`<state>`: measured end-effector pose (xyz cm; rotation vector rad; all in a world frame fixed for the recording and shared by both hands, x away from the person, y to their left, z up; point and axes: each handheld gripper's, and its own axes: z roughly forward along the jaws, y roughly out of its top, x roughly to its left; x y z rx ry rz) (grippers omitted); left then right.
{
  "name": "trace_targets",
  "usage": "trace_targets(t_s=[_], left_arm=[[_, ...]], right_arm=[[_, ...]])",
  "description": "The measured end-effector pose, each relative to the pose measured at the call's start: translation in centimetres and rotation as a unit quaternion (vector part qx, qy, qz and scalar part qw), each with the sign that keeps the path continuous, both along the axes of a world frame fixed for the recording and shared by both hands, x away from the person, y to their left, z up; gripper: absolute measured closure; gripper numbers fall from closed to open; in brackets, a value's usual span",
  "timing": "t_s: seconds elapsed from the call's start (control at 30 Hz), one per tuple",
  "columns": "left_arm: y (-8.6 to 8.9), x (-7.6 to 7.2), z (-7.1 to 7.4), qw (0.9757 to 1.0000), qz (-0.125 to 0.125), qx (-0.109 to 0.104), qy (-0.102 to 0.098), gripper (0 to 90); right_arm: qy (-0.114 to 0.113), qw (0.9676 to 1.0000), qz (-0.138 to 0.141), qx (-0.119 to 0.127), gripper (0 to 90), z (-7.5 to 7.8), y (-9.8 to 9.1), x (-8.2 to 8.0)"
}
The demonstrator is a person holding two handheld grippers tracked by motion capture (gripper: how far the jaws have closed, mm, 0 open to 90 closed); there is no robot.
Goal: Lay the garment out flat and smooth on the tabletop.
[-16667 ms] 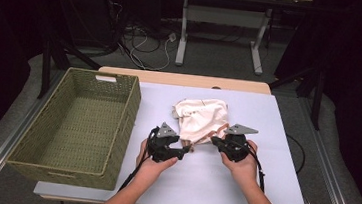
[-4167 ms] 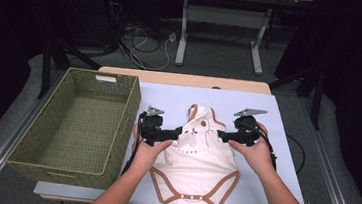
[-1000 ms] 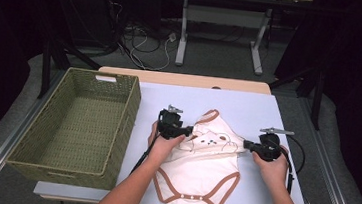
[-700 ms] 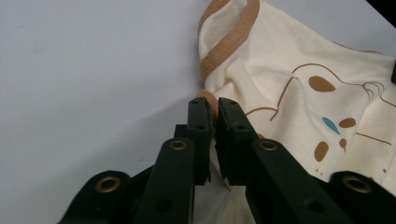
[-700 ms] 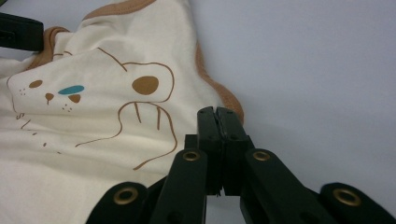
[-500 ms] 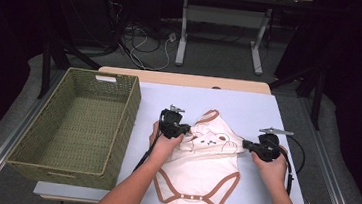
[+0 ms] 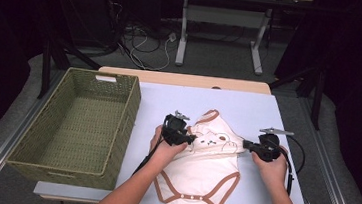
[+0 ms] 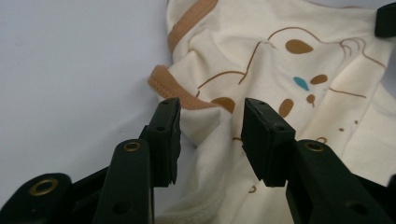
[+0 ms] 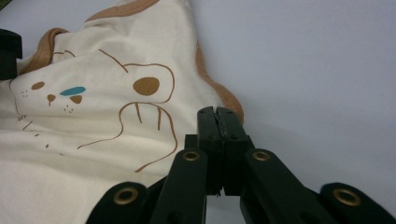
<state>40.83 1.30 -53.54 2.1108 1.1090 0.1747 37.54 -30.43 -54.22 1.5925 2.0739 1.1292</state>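
Note:
A cream baby bodysuit [image 7: 203,167] with brown trim and a bear print lies flat on the white table, snaps toward the person. My left gripper [image 7: 189,139] is at its left shoulder. In the left gripper view [image 8: 212,112] the jaws have just been opening and now stand apart. A fold of the bodysuit [image 8: 289,60] lies between them, and the pads do not press on it. My right gripper [image 7: 245,144] rests at the right shoulder edge. Its jaws [image 9: 217,114] are pressed together over the bodysuit [image 9: 93,140], with no cloth visible between them.
An empty woven green basket [image 7: 130,112] stands at the table's left side, close to the left hand. Bare white tabletop [image 7: 248,108] stretches behind the bodysuit. Beyond the table are a dark floor, cables and desk legs.
Four seconds ago both grippers held the bodysuit's shoulders closer together; the right one now sits farther right and the garment lies spread. Over the last second neither hand visibly moved.

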Motion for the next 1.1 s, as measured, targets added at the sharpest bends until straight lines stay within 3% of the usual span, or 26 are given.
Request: trace_targets(t_s=[0.1,0.23,0.37,0.53,0.63,0.9,1.1], left_arm=[[0.2,0.2,-0.2,0.9996,0.011,0.02,-0.019,65.2],[1.3,0.8,-0.1,0.9987,0.033,0.028,-0.029,73.7],[2.8,1.6,-0.2,0.9977,0.057,0.027,-0.024,75.0],[3.5,1.8,-0.2,0.9973,0.068,0.021,-0.02,74.3],[3.4,1.3,0.2,0.9981,0.056,0.002,-0.024,72.0],[2.7,-0.8,1.5,0.999,0.021,-0.02,-0.035,72.3],[1.8,-1.3,1.3,0.9994,-0.006,-0.014,-0.03,73.4]], right_arm=[[0.0,1.0,0.003,-0.001,89.6,0.0,0.0,0.0],[0.0,1.0,0.0,-0.003,89.6,0.0,0.0,0.0],[0.0,1.0,0.004,-0.003,89.6,0.0,0.0,0.0],[-0.002,1.0,0.002,-0.004,89.6,-0.1,0.1,0.0],[-0.002,1.0,0.002,-0.003,89.6,-0.1,0.1,0.0],[-0.003,1.0,0.003,-0.003,89.6,-0.1,0.1,0.0],[0.001,1.0,0.002,-0.001,89.6,-0.1,0.3,0.0]])
